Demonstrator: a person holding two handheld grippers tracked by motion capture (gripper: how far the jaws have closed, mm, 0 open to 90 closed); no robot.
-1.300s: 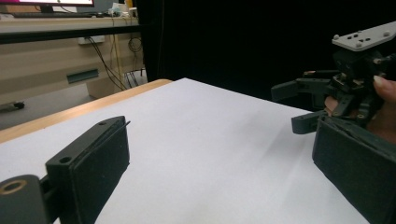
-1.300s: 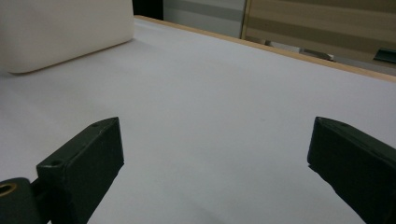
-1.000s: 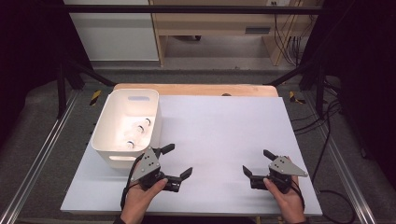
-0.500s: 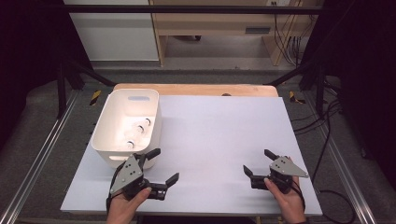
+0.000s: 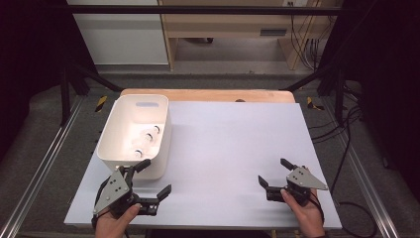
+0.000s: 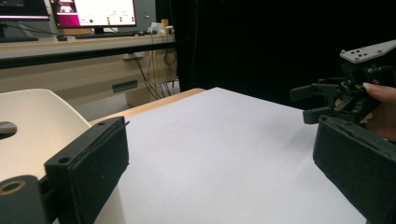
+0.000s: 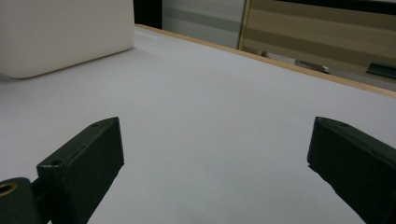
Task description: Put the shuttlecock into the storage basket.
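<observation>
A white plastic bin (image 5: 117, 130) stands at the table's left side, with three small white bottle-like items (image 5: 148, 136) lying inside. My left gripper (image 5: 156, 176) sits at the bin's near corner, close to the front edge, open and holding nothing. In the left gripper view its jaws (image 6: 219, 182) stand wide apart over bare sheet, the bin wall (image 6: 37, 126) at the left. My right gripper (image 5: 273, 171) rests at the near right, also open and holding nothing, and it appears across the table in the left gripper view (image 6: 322, 100). The right gripper's own jaws (image 7: 215, 158) frame only white sheet.
A white sheet (image 5: 237, 134) covers the table, with a wooden strip (image 5: 208, 94) along the far edge. Metal rails (image 5: 44, 163) run down both sides. Cables (image 5: 346, 148) hang off the right. The bin's side (image 7: 65, 32) shows far off in the right gripper view.
My left gripper has drawn back to the left and toward the front edge, staying open. The right gripper has barely moved.
</observation>
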